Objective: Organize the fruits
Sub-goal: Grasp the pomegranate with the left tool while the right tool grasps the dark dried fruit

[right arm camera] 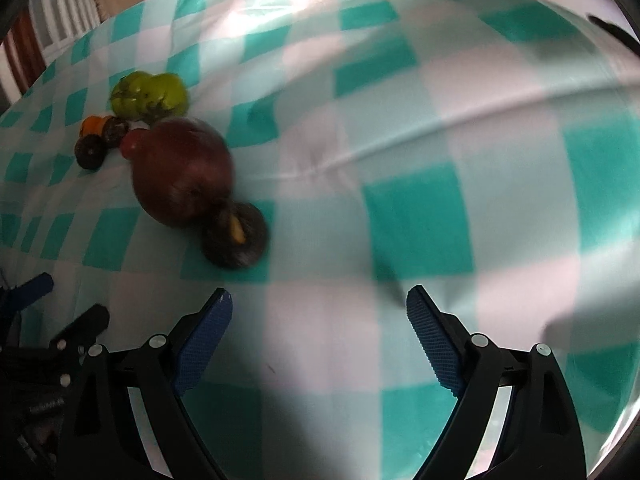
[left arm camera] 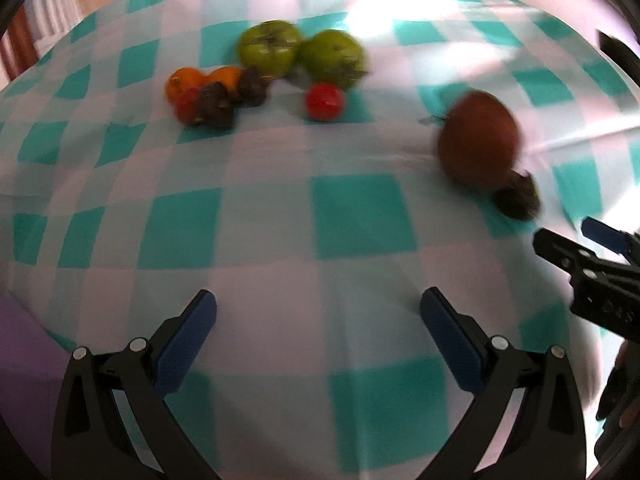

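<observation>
Both my left claw [left arm camera: 318, 312] and right claw [right arm camera: 320, 312] hang spread and empty above the checked cloth [left arm camera: 360, 216]; a big red fruit [right arm camera: 182, 172] touches a dark one [right arm camera: 236, 236].

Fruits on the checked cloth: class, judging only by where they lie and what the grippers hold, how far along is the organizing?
Partly done, it seems: two green fruits, orange ones and dark ones already cluster together. Nothing is in hand: left gripper and right gripper are both open and empty. Left: the large red-brown fruit and the dark fruit beside it, lying apart from the cluster.
</observation>
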{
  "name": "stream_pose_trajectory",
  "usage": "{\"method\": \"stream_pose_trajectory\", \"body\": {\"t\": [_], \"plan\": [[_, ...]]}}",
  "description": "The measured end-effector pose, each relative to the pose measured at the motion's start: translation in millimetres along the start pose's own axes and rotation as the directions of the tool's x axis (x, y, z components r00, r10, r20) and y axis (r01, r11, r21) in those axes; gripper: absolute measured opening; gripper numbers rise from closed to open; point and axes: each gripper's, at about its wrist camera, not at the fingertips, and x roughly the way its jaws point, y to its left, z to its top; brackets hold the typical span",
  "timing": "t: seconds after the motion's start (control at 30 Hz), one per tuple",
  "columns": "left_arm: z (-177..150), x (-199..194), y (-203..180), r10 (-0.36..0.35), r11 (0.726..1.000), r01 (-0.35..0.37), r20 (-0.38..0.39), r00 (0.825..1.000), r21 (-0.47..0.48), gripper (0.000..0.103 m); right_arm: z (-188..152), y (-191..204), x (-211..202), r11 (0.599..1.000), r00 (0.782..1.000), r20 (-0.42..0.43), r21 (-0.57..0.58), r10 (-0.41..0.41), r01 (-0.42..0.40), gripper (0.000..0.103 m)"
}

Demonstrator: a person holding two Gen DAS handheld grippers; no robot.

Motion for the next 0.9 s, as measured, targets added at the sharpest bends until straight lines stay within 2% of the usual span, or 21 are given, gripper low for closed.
{"method": "stream_pose_trajectory", "body": {"t": [0.07, 0.17, 0.27, 0.33, 0.37, 0.4, 0.57, 0.73, 0.8, 0.9], "plan": [[4, 3, 10, 0.013, 1.0, -0.014, -0.003, 1.0, -0.023, 0.102, 8, 8, 4, 0.999, 1.0, -0.007, -0.024, 0.022, -0.022, 0.083], [8, 5, 17, 0.016, 0.999, -0.016, -0.017, 1.0, -0.032, 0.102, 19, 17, 15, 0.996, 1.0, -0.021, -0.087, 0.018, -0.02, 0.073], [16, 6, 20, 0.006, 0.999, -0.008, -0.039, 0.999, -0.041, 0.102, 28, 20, 19, 0.992, 0.999, -0.02, -0.113, 0.045, -0.047, 0.071], [22, 6, 20, -0.019, 0.999, 0.018, -0.04, 0.999, -0.044, 0.102, 30, 21, 17, 0.987, 0.997, -0.019, -0.142, 0.073, -0.075, 0.06], [26, 5, 18, -0.031, 0.999, 0.03, -0.033, 0.999, -0.036, 0.102, 31, 23, 15, 0.985, 0.997, -0.021, -0.154, 0.077, -0.079, 0.047], [31, 3, 15, -0.045, 0.999, 0.044, -0.023, 0.999, -0.024, 0.102, 30, 22, 14, 0.984, 0.997, -0.025, -0.157, 0.078, -0.081, 0.041], [62, -3, -17, -0.147, 0.988, 0.145, 0.021, 0.989, 0.052, 0.102, 13, 6, -1, 0.992, 0.995, -0.038, -0.085, 0.09, -0.093, 0.041], [91, -3, -66, -0.236, 0.957, 0.227, 0.032, 0.971, 0.181, 0.102, -8, -13, -15, 0.996, 0.995, -0.038, -0.021, 0.088, -0.089, 0.041], [96, 4, -89, -0.26, 0.937, 0.248, 0.021, 0.965, 0.247, 0.102, -16, -16, -19, 0.996, 0.995, -0.04, -0.007, 0.086, -0.087, 0.041], [95, 10, -111, -0.26, 0.917, 0.244, 0.009, 0.965, 0.315, 0.102, -28, -19, -25, 0.996, 0.996, -0.038, 0.011, 0.085, -0.084, 0.041]]}}
